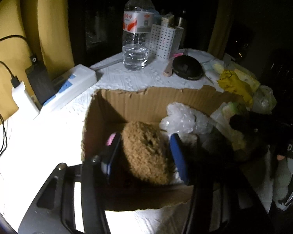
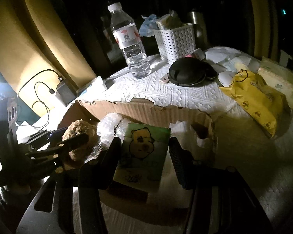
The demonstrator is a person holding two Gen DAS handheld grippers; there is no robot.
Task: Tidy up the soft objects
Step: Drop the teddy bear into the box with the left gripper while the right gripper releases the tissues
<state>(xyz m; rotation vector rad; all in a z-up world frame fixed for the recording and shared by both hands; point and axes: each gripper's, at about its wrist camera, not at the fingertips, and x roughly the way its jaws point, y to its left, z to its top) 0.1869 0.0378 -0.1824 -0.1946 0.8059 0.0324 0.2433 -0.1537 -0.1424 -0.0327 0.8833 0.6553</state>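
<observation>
A torn cardboard box (image 1: 138, 99) sits on the white-covered table. My left gripper (image 1: 144, 154) is shut on a brown fuzzy plush (image 1: 146, 152) and holds it inside the box; the plush also shows in the right wrist view (image 2: 80, 134) at the left. Clear bubble wrap (image 1: 181, 119) lies in the box beside it. My right gripper (image 2: 144, 156) is shut on a green tissue pack with a yellow bear print (image 2: 142, 152), over the box's (image 2: 146, 111) near side. A yellow tissue pack (image 2: 257, 99) lies on the table to the right.
A water bottle (image 1: 136, 29), a white perforated basket (image 2: 175, 41) and a black round case (image 2: 189, 72) stand behind the box. A white power strip (image 1: 68, 87) with chargers and cables lies left. More packs (image 2: 279, 81) sit at the right edge.
</observation>
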